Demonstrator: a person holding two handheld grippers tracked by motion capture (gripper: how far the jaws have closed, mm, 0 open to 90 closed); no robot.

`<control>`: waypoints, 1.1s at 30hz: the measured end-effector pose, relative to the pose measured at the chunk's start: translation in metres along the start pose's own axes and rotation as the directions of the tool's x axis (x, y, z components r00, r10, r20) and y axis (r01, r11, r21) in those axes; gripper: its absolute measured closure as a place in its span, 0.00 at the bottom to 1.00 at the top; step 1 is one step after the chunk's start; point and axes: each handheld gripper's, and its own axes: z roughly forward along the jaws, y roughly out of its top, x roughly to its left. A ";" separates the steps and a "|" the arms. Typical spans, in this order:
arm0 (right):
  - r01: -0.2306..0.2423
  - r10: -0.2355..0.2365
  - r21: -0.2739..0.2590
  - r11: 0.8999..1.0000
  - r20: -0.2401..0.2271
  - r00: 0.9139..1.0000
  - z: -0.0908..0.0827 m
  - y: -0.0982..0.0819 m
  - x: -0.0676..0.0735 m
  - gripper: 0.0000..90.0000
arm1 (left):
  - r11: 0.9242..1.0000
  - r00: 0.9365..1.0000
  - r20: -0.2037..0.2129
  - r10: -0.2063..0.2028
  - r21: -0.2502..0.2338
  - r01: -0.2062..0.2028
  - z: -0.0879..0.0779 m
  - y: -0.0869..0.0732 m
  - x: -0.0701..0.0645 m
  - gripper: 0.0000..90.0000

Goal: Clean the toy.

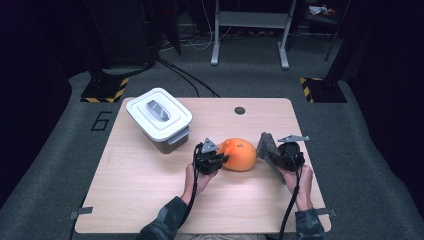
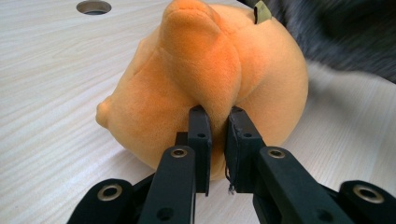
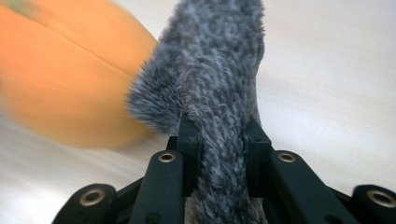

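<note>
An orange plush toy [image 1: 240, 154] lies on the wooden table [image 1: 150, 190] between my two grippers. My left gripper [image 1: 220, 159] is shut on a fold of the orange plush toy [image 2: 205, 70] at its left side; the black jaws pinch the fabric. My right gripper [image 1: 276, 154] is shut on a grey fuzzy cloth [image 1: 266, 147], which stands up just right of the toy. In the right gripper view the grey fuzzy cloth [image 3: 219, 84] rises between the jaws, with the blurred orange plush toy [image 3: 70, 84] behind it at the left.
A white lidded box [image 1: 159, 118] with a grey handle stands at the table's back left. A round hole [image 1: 240, 110] sits near the table's far edge. Bare wood lies in front of the person's forearms. Dark floor with cables and a metal stand surrounds the table.
</note>
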 end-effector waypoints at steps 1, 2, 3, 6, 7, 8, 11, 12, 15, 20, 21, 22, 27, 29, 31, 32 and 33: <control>0.019 -0.019 -0.023 1.000 -0.008 1.000 -0.008 0.006 0.006 0.83 | 1.000 1.000 -0.002 0.005 0.002 -0.005 0.000 0.000 0.000 0.90; 0.040 -0.041 -0.037 0.999 -0.030 0.999 -0.014 0.012 0.012 0.83 | 1.000 1.000 -0.003 0.003 0.002 -0.003 0.000 0.000 -0.001 0.90; 0.058 -0.061 -0.050 0.997 -0.057 0.996 -0.017 0.017 0.019 0.83 | 1.000 1.000 -0.002 0.004 0.001 -0.004 0.000 0.000 -0.001 0.90; 0.088 -0.090 -0.031 0.996 -0.088 0.992 -0.005 0.021 0.032 0.83 | 1.000 1.000 0.006 0.008 0.008 -0.008 0.001 0.000 -0.001 0.89; 0.092 -0.092 -0.010 0.996 -0.087 0.992 0.003 0.021 0.035 0.83 | 1.000 1.000 0.010 0.013 0.009 -0.013 0.001 0.000 0.000 0.87; 0.094 -0.093 0.009 0.996 -0.077 0.993 0.011 0.019 0.037 0.83 | 1.000 1.000 0.014 0.016 0.008 -0.016 0.001 0.000 0.000 0.86; 0.072 -0.071 0.015 0.997 -0.098 0.993 0.026 0.014 0.034 0.83 | 0.999 0.999 0.021 0.045 0.001 -0.045 0.001 -0.001 0.002 0.75; 0.056 -0.055 0.010 0.998 -0.100 0.994 0.027 0.014 0.032 0.83 | 0.999 0.999 0.014 0.053 -0.003 -0.052 0.000 -0.001 0.002 0.71; 0.052 -0.051 0.014 0.999 -0.099 0.994 0.027 0.014 0.029 0.83 | 0.996 0.996 -0.011 0.085 -0.002 -0.085 -0.003 -0.002 0.000 0.54; 0.058 -0.056 0.011 0.998 -0.084 0.995 0.027 0.015 0.031 0.82 | 0.991 0.991 -0.006 0.134 -0.003 -0.134 0.004 -0.009 -0.002 0.52; 0.060 -0.058 0.015 0.998 -0.081 0.995 0.027 0.016 0.032 0.82 | 0.990 0.990 -0.008 0.143 -0.014 -0.143 0.006 -0.010 -0.001 0.56; 0.058 -0.057 0.014 0.998 -0.071 0.996 0.028 0.016 0.032 0.82 | 0.991 0.991 -0.001 0.136 -0.019 -0.136 0.007 -0.011 -0.001 0.61; 0.061 -0.060 0.008 0.998 -0.073 0.995 0.028 0.017 0.030 0.82 | 0.990 0.990 -0.012 0.137 -0.021 -0.138 0.011 -0.010 -0.001 0.83; 0.055 -0.055 -0.001 0.998 -0.069 0.996 0.027 0.017 0.029 0.83 | 0.991 0.992 -0.005 0.127 -0.031 -0.128 0.010 -0.008 0.000 0.86; 0.043 -0.044 -0.008 0.999 -0.073 0.996 0.024 0.018 0.027 0.83 | 0.995 0.995 0.017 0.094 -0.042 -0.093 0.008 -0.007 0.002 0.87; 0.042 -0.043 -0.017 0.999 -0.068 0.997 0.021 0.018 0.027 0.83 | 0.996 0.996 0.023 0.082 -0.049 -0.081 0.007 -0.006 0.002 0.88; 0.056 -0.057 -0.029 0.998 -0.068 0.996 0.018 0.019 0.026 0.83 | 0.996 0.997 0.032 0.070 -0.053 -0.068 0.006 -0.005 0.002 0.89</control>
